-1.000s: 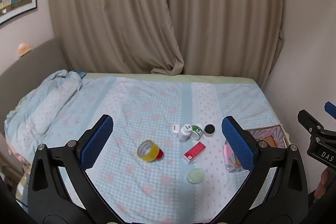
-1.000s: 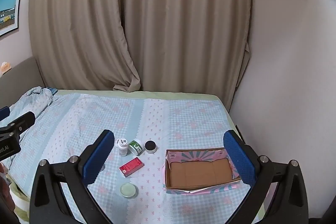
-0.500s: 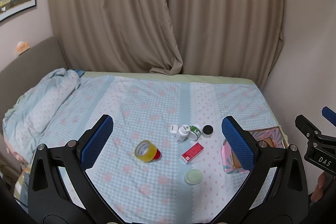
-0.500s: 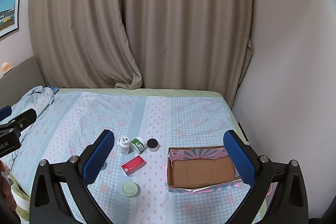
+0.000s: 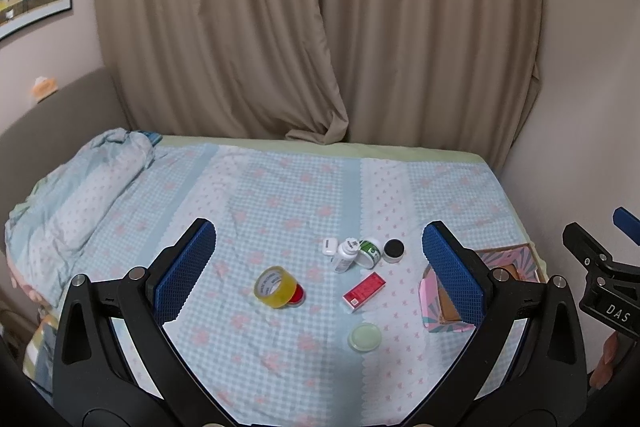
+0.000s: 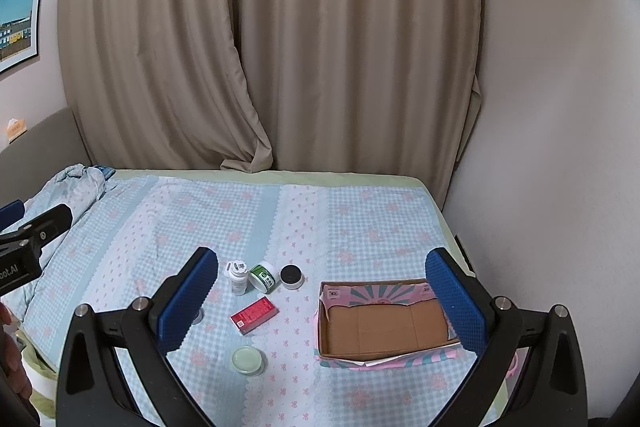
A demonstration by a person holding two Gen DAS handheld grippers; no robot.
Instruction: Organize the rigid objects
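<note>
The left hand-held gripper (image 5: 319, 267) hangs above the bed (image 5: 280, 187), jaws spread wide and holding nothing. The right hand-held gripper (image 6: 320, 291) hangs above the same bed, jaws likewise spread wide and empty.

In the left wrist view, the yellow tape roll (image 5: 274, 286) lies between the two fingers, nearer the left one, touching a small red lid (image 5: 298, 294) beside it. The white bottle (image 5: 345, 256), the green-labelled jar (image 5: 369, 252) and the black-lidded jar (image 5: 393, 250) stand in a close row farther away, with a small white case (image 5: 327, 245) just left of the bottle. The red box (image 5: 364, 291) lies flat nearer the camera than this row. The pale green round lid (image 5: 364, 336) lies nearest of all.

In the right wrist view, the open cardboard box (image 6: 384, 323) sits on the bed toward the right finger, which covers its right end. Its interior is bare. The red box (image 6: 254, 315) and the other small items lie well left of the cardboard box, toward the left finger
</note>
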